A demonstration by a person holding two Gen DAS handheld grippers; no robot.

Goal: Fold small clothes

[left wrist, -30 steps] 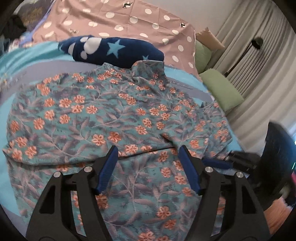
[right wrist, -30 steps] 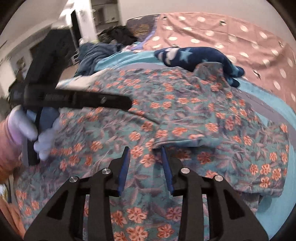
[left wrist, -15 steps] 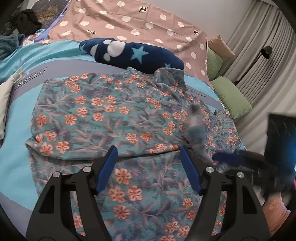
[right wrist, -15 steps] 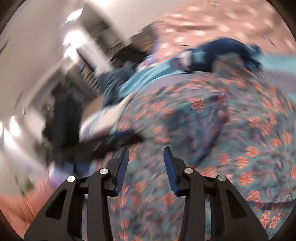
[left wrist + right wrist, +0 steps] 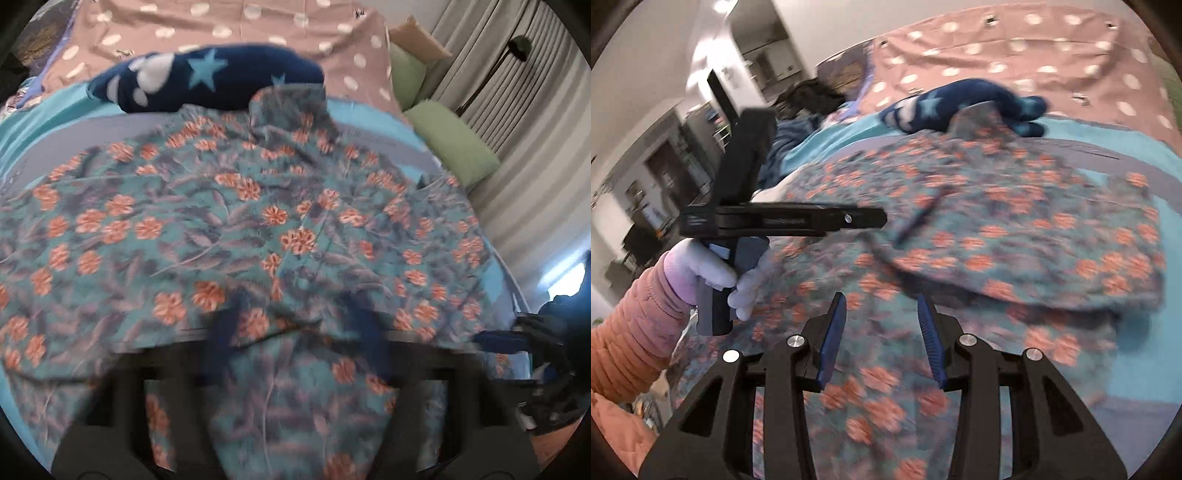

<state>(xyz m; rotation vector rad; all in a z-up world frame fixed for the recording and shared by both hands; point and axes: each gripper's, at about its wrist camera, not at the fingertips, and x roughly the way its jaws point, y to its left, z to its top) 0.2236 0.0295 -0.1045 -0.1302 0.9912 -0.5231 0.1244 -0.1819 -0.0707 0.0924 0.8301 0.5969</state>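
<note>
The fingers of the left gripper (image 5: 295, 325) were wide open a moment ago. Now they have snapped shut. They look smeared in the left view. They closed right at the folded edge of the flowery shirt (image 5: 258, 206), but the blur hides whether any cloth is pinched. The fingers of the right gripper (image 5: 882, 306) are about half open, much as before. They hold nothing and hang just over the shirt's near part. A gloved hand (image 5: 713, 269) holds the left gripper beside it.

The shirt lies spread on the bed (image 5: 55, 118), with one part already folded over. Its far end touches a dark blue cloth with stars (image 5: 221, 81). I think the left side is now ready to lift the edge for the next fold.
</note>
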